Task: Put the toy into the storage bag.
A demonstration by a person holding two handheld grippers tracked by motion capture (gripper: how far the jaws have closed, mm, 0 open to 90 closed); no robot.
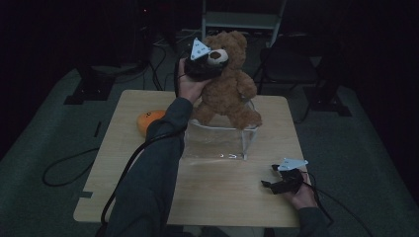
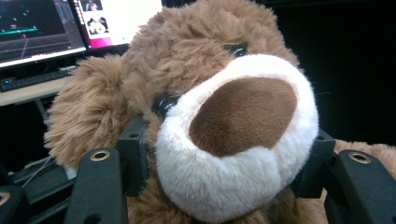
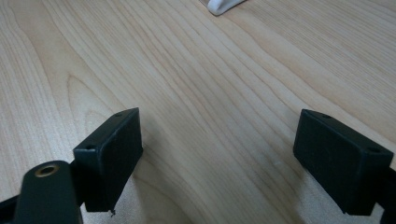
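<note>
The right gripper [image 1: 276, 178] rests low over the table [image 1: 217, 192] at the near right corner, its jaws spread wide with nothing but bare wood between them. Ahead of it and to its left stands a clear plastic box [image 1: 220, 140]. The teddy bear [image 1: 228, 81] sits upright in that box, its legs hanging over the front rim. The left gripper [image 1: 210, 63] is raised at the bear's face and pinches its white muzzle [image 2: 238, 140]: in the left gripper view one black jaw presses into the fur on each side of the snout, just below the brown nose [image 2: 243, 114]. Below this gripper and to its left, an orange soft toy [image 1: 149, 120] lies on the table, apart from the box.
</note>
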